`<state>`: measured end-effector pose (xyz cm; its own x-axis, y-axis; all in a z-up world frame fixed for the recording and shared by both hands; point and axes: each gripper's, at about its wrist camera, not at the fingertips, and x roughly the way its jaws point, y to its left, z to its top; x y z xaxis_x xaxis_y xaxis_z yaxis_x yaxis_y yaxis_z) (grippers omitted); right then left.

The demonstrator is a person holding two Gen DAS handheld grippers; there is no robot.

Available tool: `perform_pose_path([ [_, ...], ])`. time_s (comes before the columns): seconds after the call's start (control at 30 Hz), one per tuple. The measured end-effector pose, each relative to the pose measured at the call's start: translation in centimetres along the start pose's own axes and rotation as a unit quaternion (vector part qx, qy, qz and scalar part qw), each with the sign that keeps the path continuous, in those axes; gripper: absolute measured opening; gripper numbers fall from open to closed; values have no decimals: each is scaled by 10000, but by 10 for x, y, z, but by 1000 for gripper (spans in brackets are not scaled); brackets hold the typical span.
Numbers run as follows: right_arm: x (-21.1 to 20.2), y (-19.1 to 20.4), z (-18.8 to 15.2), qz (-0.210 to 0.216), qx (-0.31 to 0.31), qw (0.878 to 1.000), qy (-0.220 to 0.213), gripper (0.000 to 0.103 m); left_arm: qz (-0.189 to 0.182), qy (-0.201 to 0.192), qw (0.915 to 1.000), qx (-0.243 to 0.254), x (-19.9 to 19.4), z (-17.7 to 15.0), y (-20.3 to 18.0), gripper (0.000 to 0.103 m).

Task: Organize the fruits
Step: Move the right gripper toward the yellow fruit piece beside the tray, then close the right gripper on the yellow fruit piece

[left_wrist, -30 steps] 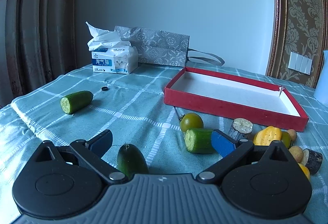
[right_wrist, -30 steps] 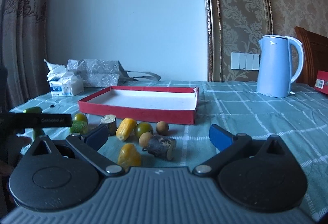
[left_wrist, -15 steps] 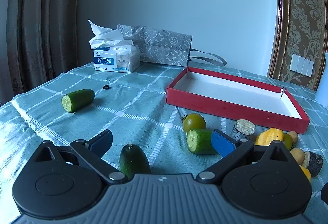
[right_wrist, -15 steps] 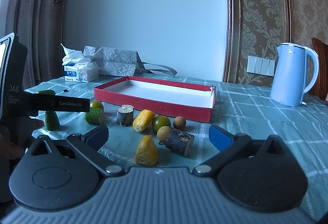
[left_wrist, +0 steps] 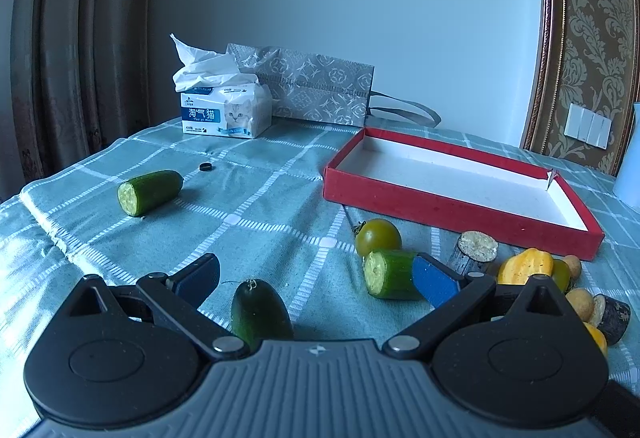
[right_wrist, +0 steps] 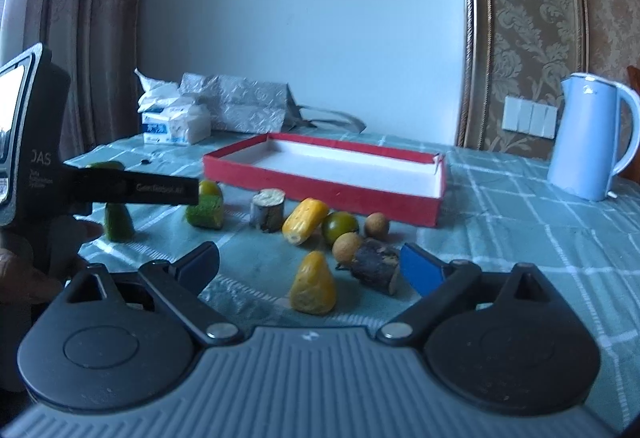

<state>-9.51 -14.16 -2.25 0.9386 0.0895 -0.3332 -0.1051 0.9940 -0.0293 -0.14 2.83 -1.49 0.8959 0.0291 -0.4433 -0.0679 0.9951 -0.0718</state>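
Observation:
An empty red tray [left_wrist: 448,197] [right_wrist: 320,185] lies on the checked tablecloth. In front of it lie cucumber pieces [left_wrist: 390,274], a green tomato [left_wrist: 378,236], yellow fruits [right_wrist: 313,284], brown longans [right_wrist: 347,246] and dark stumps [right_wrist: 376,265]. My left gripper [left_wrist: 316,278] is open, with a dark cucumber end [left_wrist: 260,312] between its fingers. My right gripper [right_wrist: 310,264] is open and empty, just before a yellow fruit. The left gripper also shows at the left of the right wrist view [right_wrist: 132,189].
A tissue pack [left_wrist: 224,109] and a grey patterned bag [left_wrist: 316,89] stand at the table's back. A cucumber half [left_wrist: 149,191] and a small black ring [left_wrist: 205,166] lie at left. A blue kettle [right_wrist: 588,137] stands at the far right.
My right gripper has swung left and moved closer to the fruits; the left gripper came into its view. My left gripper has shifted only slightly.

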Motion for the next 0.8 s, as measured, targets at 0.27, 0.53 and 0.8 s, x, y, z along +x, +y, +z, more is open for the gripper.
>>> perform_pose_path([
  [0.27,25,-3,2,128,230,9977,628,67,-24,16,10000,-22,0,0,0,103],
  [0.53,53,-9,6,85,322,9928,1152,52,-51,43,10000,-53,1,0,0,103],
  [0.8,57,-10,5,87,392,9912,1258,29,-98,32,9999,-99,0,0,3,103],
])
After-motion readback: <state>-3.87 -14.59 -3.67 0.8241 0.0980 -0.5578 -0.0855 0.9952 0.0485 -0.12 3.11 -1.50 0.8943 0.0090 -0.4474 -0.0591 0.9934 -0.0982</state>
